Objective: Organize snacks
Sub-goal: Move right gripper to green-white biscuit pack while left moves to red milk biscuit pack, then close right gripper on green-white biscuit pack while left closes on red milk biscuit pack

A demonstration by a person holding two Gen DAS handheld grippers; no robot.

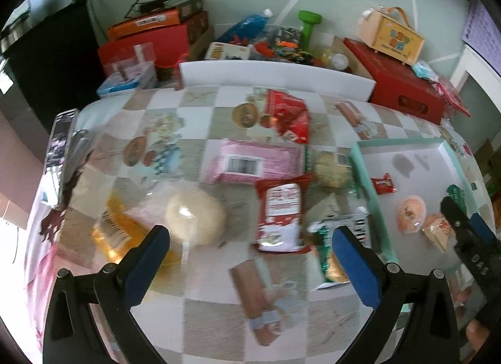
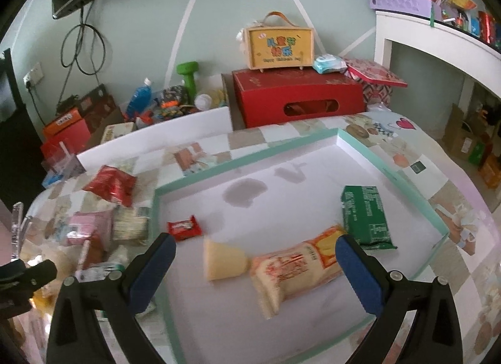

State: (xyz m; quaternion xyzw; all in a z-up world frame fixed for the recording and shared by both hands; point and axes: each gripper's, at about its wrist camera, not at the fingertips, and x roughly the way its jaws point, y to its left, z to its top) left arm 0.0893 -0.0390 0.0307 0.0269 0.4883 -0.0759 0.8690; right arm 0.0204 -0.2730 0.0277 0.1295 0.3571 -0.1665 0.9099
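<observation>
Both tools stand spread and hold nothing. The left hand-held gripper (image 1: 250, 243) hovers over the checked-cloth worktop (image 1: 206, 320), where loose snacks lie: a red-and-white snack packet (image 1: 278, 216) between its fingers, a round pale bun in clear wrap (image 1: 195, 216) to the left, a pink barcoded packet (image 1: 250, 162) farther off. The right hand-held gripper (image 2: 255, 252) hangs above the shallow white tray with mint-green rim (image 2: 281, 176), which holds an orange-and-white bread bag (image 2: 291, 270), a green rectangular packet (image 2: 364, 216) at right and a small red wrapped candy (image 2: 184, 227) at left.
</observation>
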